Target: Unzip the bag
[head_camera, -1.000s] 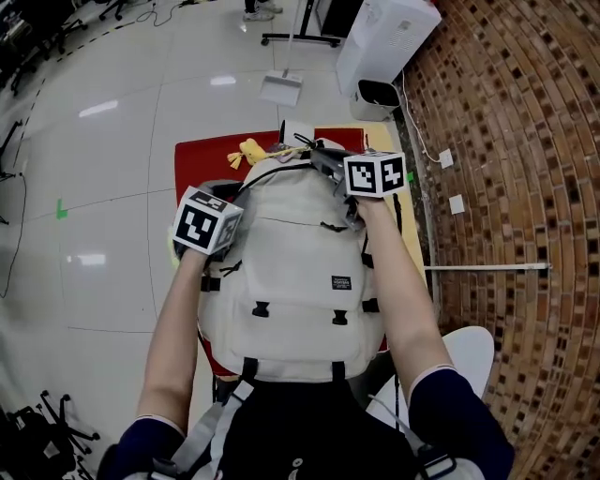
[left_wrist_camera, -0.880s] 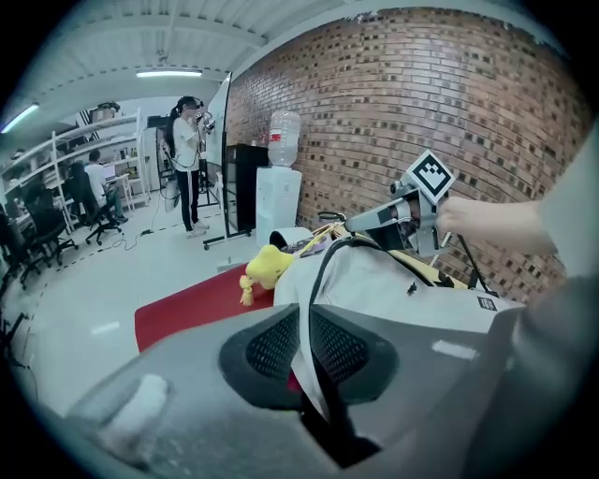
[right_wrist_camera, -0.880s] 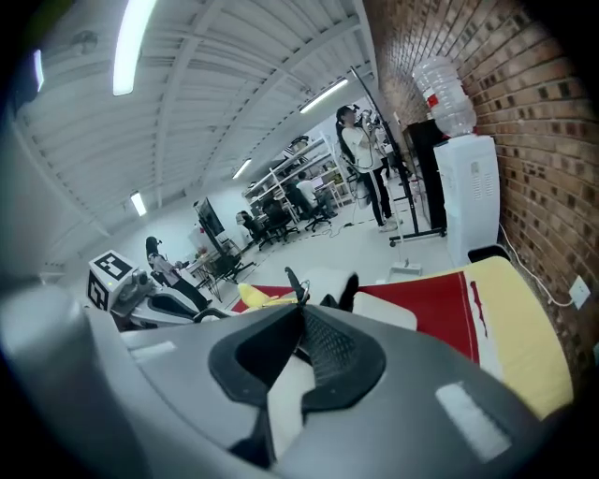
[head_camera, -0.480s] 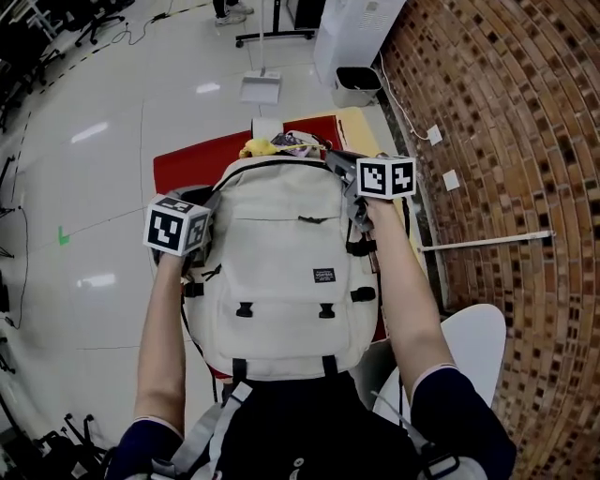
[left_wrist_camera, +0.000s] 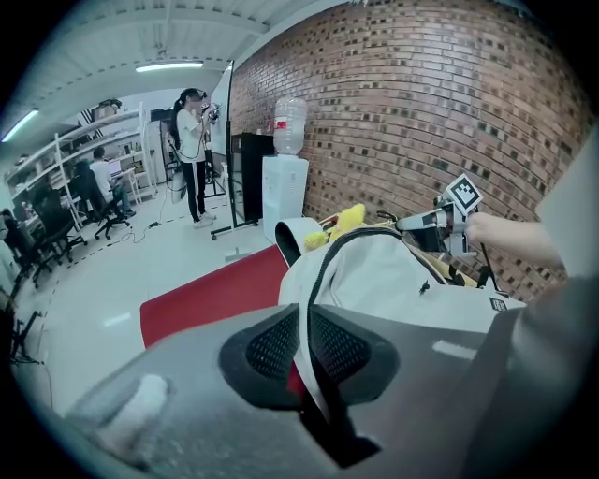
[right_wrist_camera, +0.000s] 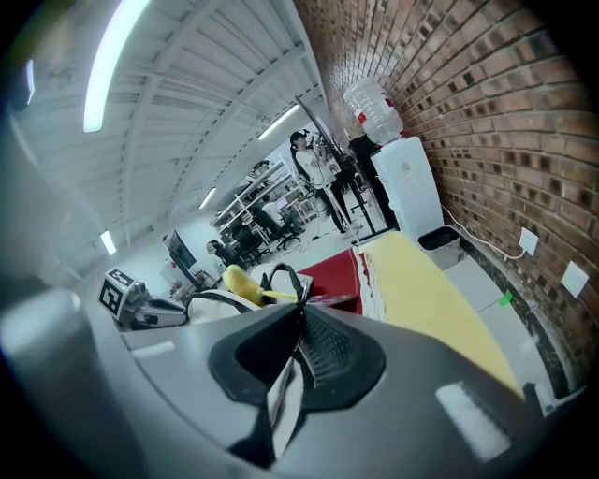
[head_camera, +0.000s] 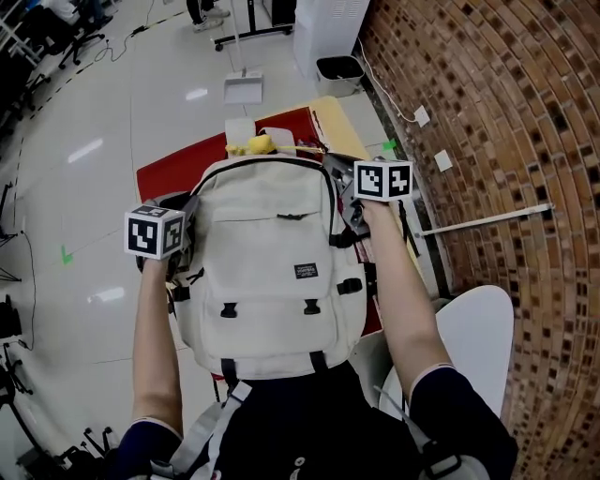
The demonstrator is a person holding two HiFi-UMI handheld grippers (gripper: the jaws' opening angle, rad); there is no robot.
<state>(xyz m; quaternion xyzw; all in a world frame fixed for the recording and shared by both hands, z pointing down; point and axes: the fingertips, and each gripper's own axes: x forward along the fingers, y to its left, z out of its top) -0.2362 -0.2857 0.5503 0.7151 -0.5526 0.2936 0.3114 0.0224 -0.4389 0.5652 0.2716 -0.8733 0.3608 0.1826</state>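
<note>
- The bag [head_camera: 272, 272], a cream backpack, lies front-up on the table [head_camera: 339, 127] right below me, with its top toward 12 o'clock and its bottom straps toward 6 o'clock, against my body
- A dark zip line [head_camera: 267, 161] arcs round the bag's top from the 9 o'clock side to the 3 o'clock side; I cannot tell whether any stretch of it is parted
- My left tool [head_camera: 187, 214] sits at the bag's 10 o'clock edge; in the left gripper view its pads [left_wrist_camera: 271, 346] are pressed onto a fold of the cream fabric, and the zip line runs up out from between them
- My right tool [head_camera: 339, 178] sits at the bag's 2 o'clock corner; in the right gripper view its pads [right_wrist_camera: 332, 351] are nearly together, pinching a thin pale strip of the bag, and I cannot tell whether that strip is a zip pull or a fabric edge
- A red cloth [head_camera: 173, 173] covers the table at the bag's 10 o'clock, while the table's yellow top shows bare at 1 o'clock
- A yellow soft toy [head_camera: 255, 145] lies just beyond the bag's top at 12 o'clock
- On the floor toward 1 o'clock stand a white water dispenser [head_camera: 328, 19] and a black bin [head_camera: 339, 67], near a brick wall [head_camera: 487, 131] that runs down the 3 o'clock side
- In the left gripper view a person [left_wrist_camera: 192, 154] stands well off at 10 o'clock
</note>
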